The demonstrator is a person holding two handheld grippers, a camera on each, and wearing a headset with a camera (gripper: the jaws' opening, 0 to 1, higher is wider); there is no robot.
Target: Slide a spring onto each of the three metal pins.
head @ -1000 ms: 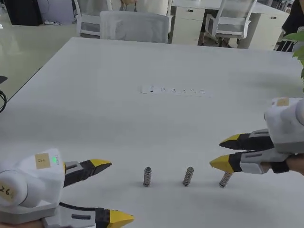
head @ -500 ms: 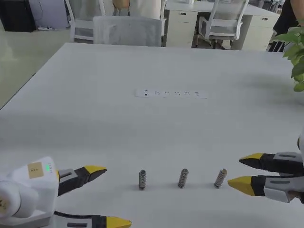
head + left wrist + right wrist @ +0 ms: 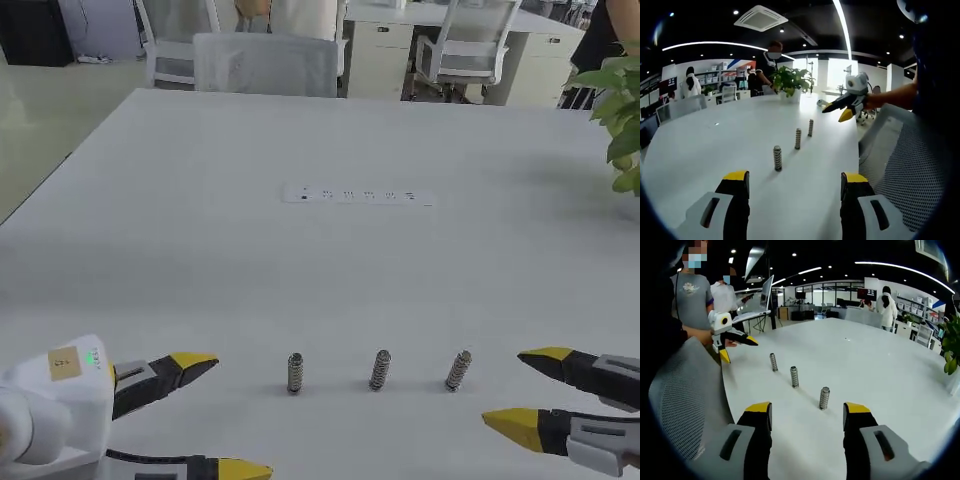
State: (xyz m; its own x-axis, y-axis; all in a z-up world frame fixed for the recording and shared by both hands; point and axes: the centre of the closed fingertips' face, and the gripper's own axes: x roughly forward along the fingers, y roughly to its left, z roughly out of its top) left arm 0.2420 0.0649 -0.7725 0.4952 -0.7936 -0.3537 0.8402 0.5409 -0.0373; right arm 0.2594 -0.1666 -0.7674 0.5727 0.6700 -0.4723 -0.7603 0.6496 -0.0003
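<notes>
Left gripper (image 3: 240,413) at seven o'clock, right gripper (image 3: 503,388) at four, jaws apart, empty; three springs (image 3: 380,369) stand upright, task apparently done.

**Three lenses, one row of springs**

The head view looks forward and down over the white table (image 3: 330,260). Both gripper views sit low by the tabletop at opposite ends, facing each other along the three springs (image 3: 797,138).

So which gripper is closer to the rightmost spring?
Right. The right gripper sits open just right of the rightmost spring, not touching it. The left gripper is open at the row's other end, beyond the middle spring and left spring.
</notes>
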